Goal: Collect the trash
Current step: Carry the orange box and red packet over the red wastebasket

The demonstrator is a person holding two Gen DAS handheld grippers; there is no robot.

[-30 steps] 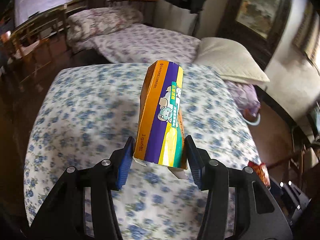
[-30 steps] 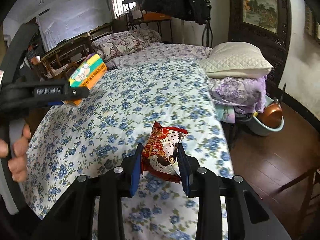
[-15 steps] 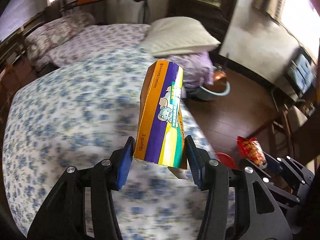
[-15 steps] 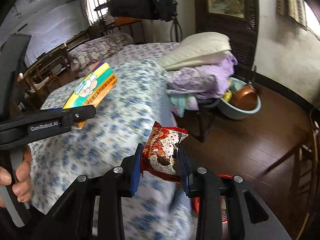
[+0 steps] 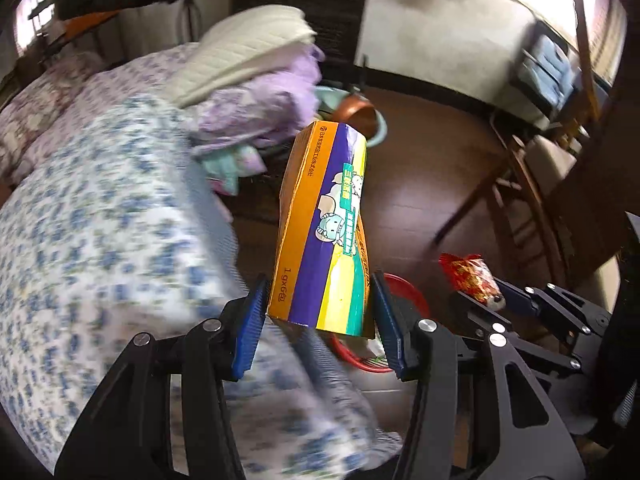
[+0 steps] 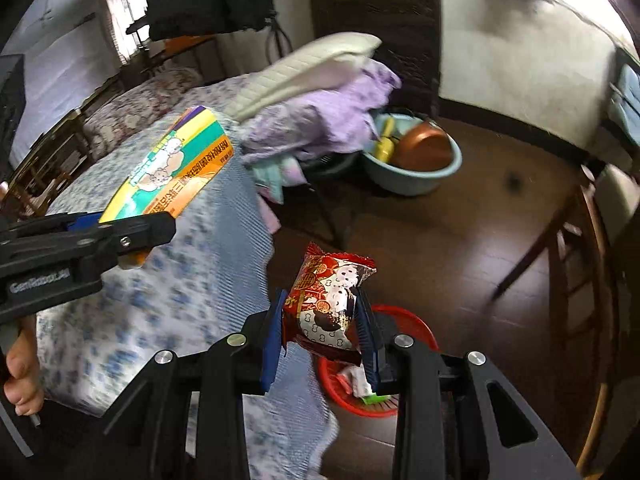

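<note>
Clamping an orange carton [image 5: 320, 232] in the left gripper [image 5: 318, 316] and a red snack packet [image 6: 326, 304] in the right gripper [image 6: 322, 334], both loads hang undropped, the red bin [image 6: 416, 328] at five o'clock holding earlier scraps.

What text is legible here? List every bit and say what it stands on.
"1g×6" plus one character: orange side of the box in the left claw.
Vertical line near the box's top edge: too small.
Lettering on the left claw's arm: blurred; reads roughly "GenRobot.AI".
Print on the red snack packet in the right claw: unreadable.
</note>
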